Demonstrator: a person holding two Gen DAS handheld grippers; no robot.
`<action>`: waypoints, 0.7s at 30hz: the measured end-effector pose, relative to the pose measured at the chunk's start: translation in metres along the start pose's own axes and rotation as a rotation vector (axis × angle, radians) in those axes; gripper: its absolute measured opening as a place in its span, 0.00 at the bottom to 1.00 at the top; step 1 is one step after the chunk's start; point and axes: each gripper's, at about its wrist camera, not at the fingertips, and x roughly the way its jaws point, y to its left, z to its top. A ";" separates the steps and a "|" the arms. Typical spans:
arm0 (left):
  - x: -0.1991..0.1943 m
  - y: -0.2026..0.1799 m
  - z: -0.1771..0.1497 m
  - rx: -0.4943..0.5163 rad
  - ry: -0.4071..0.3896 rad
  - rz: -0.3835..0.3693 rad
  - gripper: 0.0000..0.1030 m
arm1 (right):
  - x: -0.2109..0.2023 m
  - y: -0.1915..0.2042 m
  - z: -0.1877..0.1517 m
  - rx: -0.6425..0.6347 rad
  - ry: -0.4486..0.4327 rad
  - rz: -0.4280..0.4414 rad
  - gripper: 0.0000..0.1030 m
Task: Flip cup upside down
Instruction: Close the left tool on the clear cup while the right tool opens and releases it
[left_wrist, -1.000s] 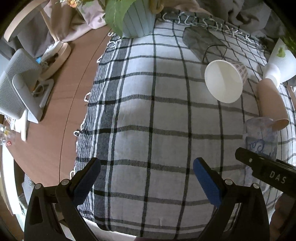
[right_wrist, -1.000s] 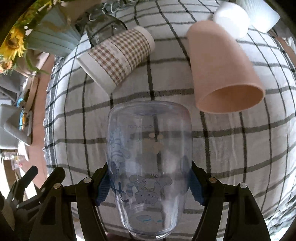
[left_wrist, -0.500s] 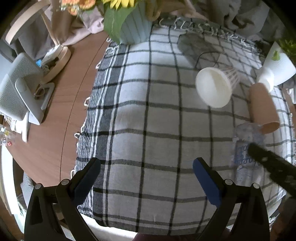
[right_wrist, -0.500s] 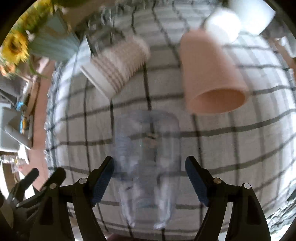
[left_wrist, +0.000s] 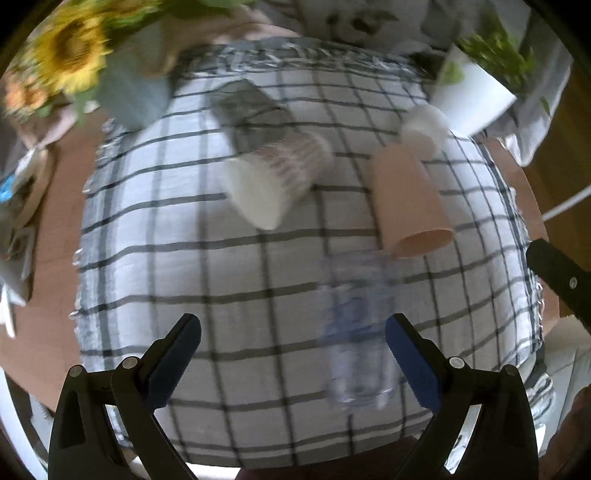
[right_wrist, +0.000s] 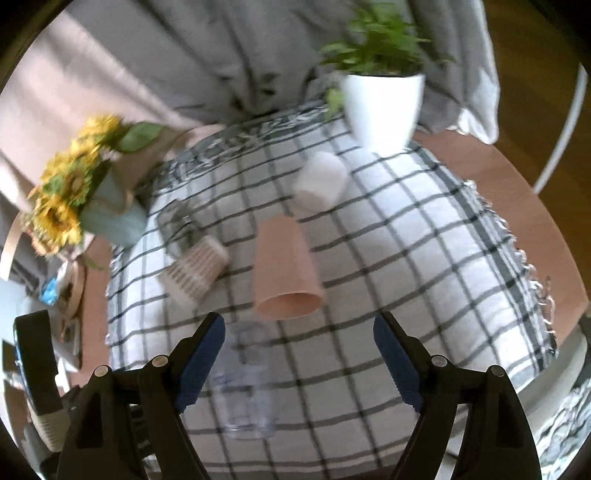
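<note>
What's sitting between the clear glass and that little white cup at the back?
The pink cup, lying on its side between the clear glass and the white cup; the right wrist view shows it best.

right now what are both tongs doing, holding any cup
Left tongs: open, holding nothing.
Right tongs: open, holding nothing; clear cup lies on the cloth.

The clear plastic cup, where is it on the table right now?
The clear plastic cup is on the checked cloth near its front edge, in front of the pink cup lying on its side. In the right wrist view it is lower left, held by neither gripper.
</note>
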 end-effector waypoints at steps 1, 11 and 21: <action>0.004 -0.006 0.003 0.006 0.012 -0.019 0.99 | 0.000 -0.005 0.000 0.013 0.002 -0.008 0.80; 0.054 -0.034 0.021 -0.015 0.124 -0.047 0.89 | 0.007 -0.051 -0.001 0.066 0.041 -0.021 0.80; 0.069 -0.038 0.024 -0.061 0.144 -0.020 0.69 | 0.018 -0.062 0.004 0.026 0.076 -0.006 0.80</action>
